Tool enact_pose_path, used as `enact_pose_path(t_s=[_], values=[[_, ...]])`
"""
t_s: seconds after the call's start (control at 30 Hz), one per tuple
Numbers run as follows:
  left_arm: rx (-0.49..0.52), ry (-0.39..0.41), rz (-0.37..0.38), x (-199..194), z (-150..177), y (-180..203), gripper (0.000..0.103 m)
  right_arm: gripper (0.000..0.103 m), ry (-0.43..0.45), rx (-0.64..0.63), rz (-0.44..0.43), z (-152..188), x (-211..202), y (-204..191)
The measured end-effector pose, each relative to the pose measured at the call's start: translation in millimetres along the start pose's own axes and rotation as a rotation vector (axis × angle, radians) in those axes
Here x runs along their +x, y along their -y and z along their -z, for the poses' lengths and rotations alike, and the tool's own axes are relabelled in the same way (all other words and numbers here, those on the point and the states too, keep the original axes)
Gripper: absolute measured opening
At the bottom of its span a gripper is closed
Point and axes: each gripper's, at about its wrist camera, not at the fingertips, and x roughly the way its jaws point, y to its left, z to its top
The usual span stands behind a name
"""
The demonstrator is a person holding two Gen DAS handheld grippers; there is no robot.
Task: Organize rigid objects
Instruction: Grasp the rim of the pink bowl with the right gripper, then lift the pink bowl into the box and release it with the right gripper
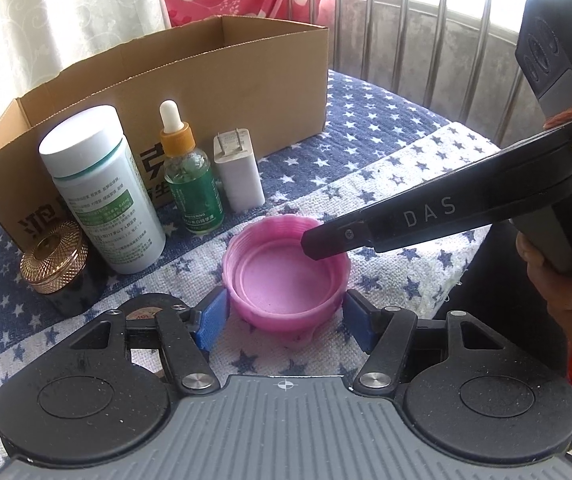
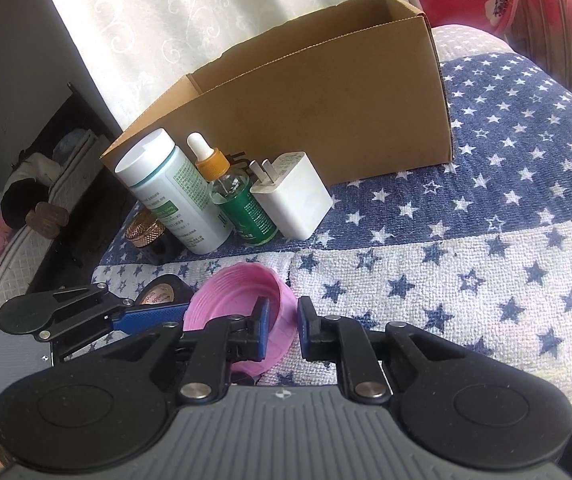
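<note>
The round pink plastic lid (image 1: 286, 276) lies open side up on the star-printed blue-and-white cloth (image 1: 398, 184), near its front edge. The left gripper (image 1: 286, 320) straddles it, blue pads spread on either side; whether they touch the lid is unclear. The right gripper (image 2: 284, 328) pinches the lid's right wall, one finger inside, one outside. To the right the cloth lies bare up to its edge. Behind the lid, in a row along the brown cardboard box (image 1: 190, 80), stand a white pill bottle (image 1: 102, 188), a green dropper bottle (image 1: 190, 176) and a white plug adapter (image 1: 238, 172); a bronze-capped dark jar (image 1: 56, 262) sits at the left edge. The box's inside is hidden.
</note>
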Motion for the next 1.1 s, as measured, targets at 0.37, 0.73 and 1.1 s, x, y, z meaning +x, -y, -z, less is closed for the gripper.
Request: enact_pose_path(t_s=[0.37,0.73,1.1], values=[[0.023,0.056,-0.024,-21.4,-3.1,5.9,0.062,0.016,0.056,-0.016,0.008,1.2,-18.8,-12.1],[0.064,0.328,-0.208,-96.2,-58.3,-25.1,0.062,0.016,0.278,-0.315,0.011,-77.6,-66.0,-97.7],[-0.065,0.105,-0.185,-47.8,-124.4,-132.9,0.062,0.016,-0.068,-0.222,-0.127,-213.8,58.3,-94.0]])
